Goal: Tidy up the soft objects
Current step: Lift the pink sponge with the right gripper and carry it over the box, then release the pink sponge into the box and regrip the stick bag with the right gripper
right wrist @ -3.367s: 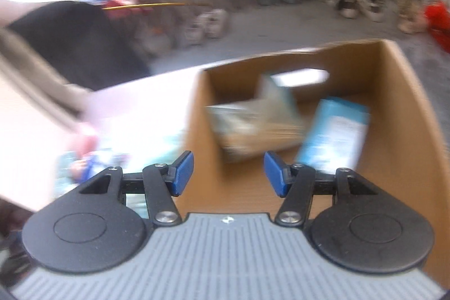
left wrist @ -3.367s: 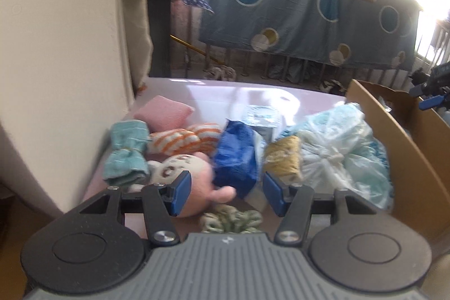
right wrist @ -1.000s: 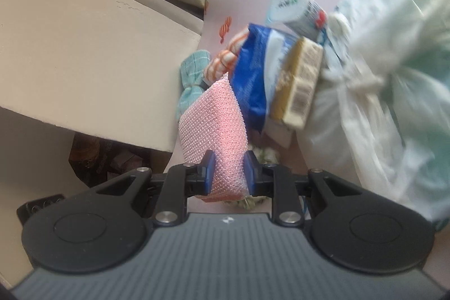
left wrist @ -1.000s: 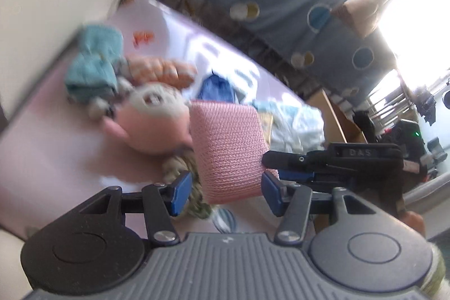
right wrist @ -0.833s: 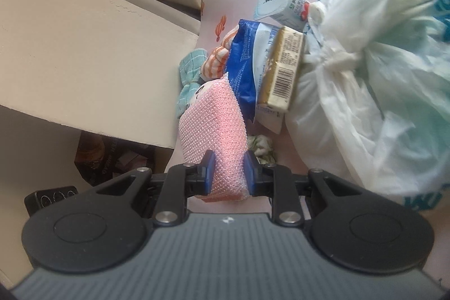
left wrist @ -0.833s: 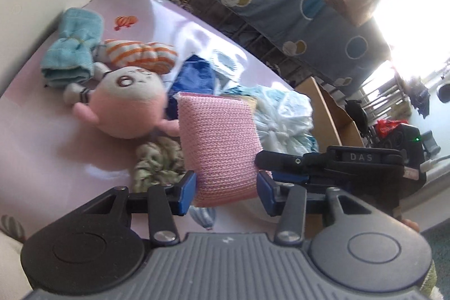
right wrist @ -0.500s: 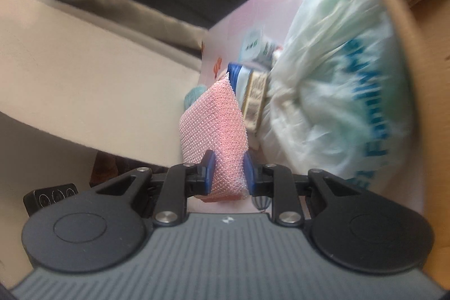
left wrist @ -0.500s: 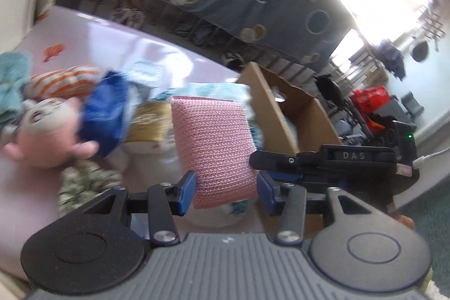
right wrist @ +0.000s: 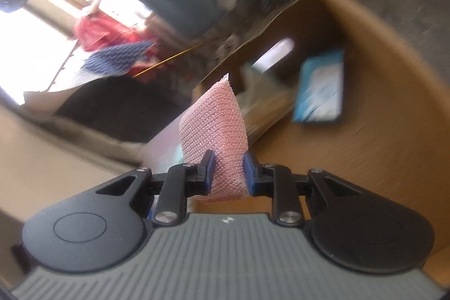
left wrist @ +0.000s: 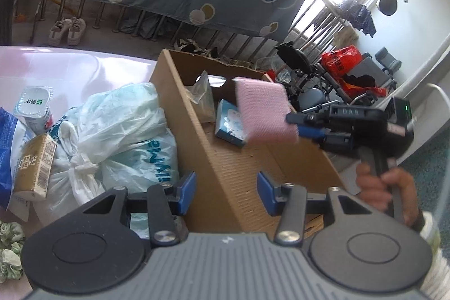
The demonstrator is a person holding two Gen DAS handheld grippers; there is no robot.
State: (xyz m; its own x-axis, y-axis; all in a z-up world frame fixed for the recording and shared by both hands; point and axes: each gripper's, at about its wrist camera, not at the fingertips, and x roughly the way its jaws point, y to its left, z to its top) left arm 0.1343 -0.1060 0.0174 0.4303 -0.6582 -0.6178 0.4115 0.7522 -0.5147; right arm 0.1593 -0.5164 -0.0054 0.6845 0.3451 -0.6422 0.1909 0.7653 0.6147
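A pink knitted pad (right wrist: 216, 137) is pinched at its lower end by my right gripper (right wrist: 229, 173), which is shut on it. In the left wrist view the pink pad (left wrist: 265, 114) hangs over the open cardboard box (left wrist: 233, 173), with the right gripper (left wrist: 298, 125) coming in from the right, held by a hand (left wrist: 385, 187). My left gripper (left wrist: 226, 191) is open with nothing in it, just in front of the box's near wall. Inside the box lie a blue packet (left wrist: 229, 123) and a clear bag (left wrist: 201, 97).
On the pink table (left wrist: 70, 66) left of the box sit a tied white plastic bag (left wrist: 121, 131), a yogurt cup (left wrist: 33, 108), a tan carton (left wrist: 33, 162), a blue pouch (left wrist: 5, 153) and a green scrunchie (left wrist: 8, 252). Beyond hang a blue sheet and clutter.
The right gripper has carried the pink pad from over the pile on the table to above the box. The left gripper has swung right; the pad no longer sits between its fingers.
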